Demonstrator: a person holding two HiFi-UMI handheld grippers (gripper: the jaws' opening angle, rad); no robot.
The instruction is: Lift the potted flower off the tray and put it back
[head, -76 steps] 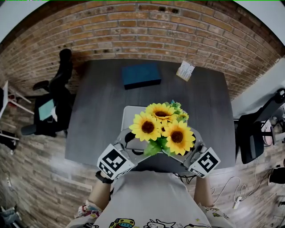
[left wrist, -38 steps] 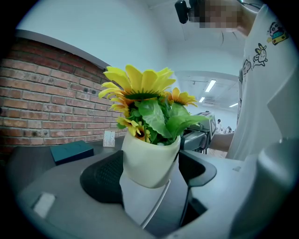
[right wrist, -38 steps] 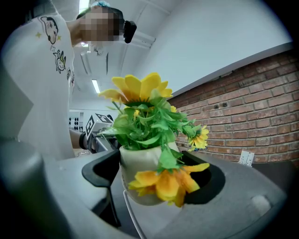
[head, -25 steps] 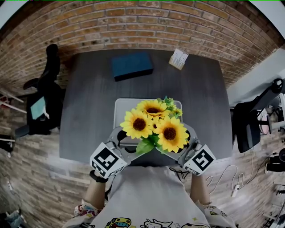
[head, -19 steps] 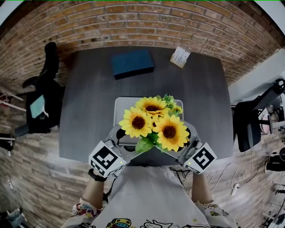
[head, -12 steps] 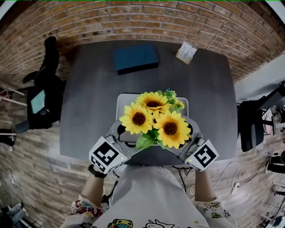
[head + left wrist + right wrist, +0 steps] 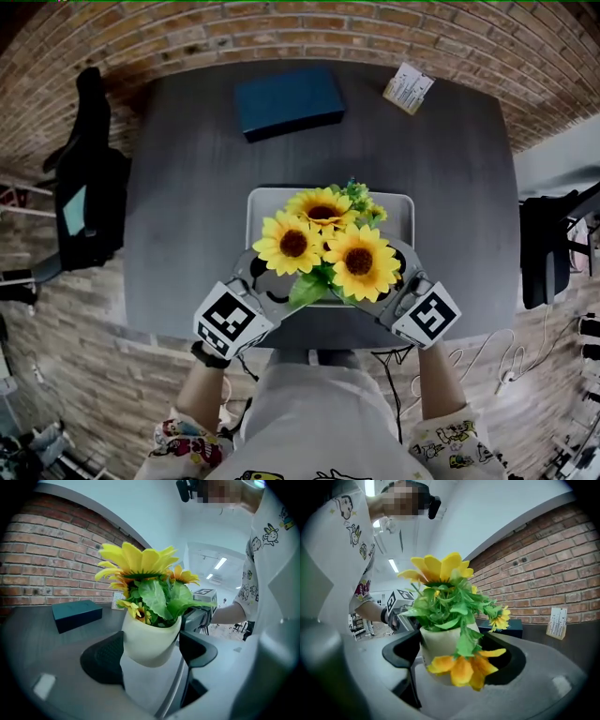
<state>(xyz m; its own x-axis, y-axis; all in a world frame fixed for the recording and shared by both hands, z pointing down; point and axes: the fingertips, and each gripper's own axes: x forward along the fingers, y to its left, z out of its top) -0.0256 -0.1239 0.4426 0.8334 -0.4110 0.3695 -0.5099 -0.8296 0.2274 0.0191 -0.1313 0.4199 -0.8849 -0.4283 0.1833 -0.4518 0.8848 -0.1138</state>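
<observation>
The potted flower (image 7: 323, 248), sunflowers in a cream pot (image 7: 150, 641), hangs low over the pale grey tray (image 7: 401, 203) in the head view. My left gripper (image 7: 255, 281) clasps the pot from the left and my right gripper (image 7: 398, 284) from the right. In the left gripper view the black jaws of the left gripper (image 7: 150, 654) press on both sides of the pot. The right gripper (image 7: 454, 660) likewise has the pot (image 7: 440, 644) wedged between its jaws. The tray (image 7: 140, 688) lies close under the pot's base; I cannot tell if they touch.
A dark blue box (image 7: 289, 101) lies at the back of the dark table (image 7: 178, 234), and a small card stand (image 7: 409, 89) is at the back right. Black chairs stand to the left (image 7: 80, 202) and right (image 7: 548, 248). A brick wall runs behind.
Both grippers and the potted flower have sunk together toward the tray. More of the tray's rim now shows around the blooms. The jaws have kept their hold.
</observation>
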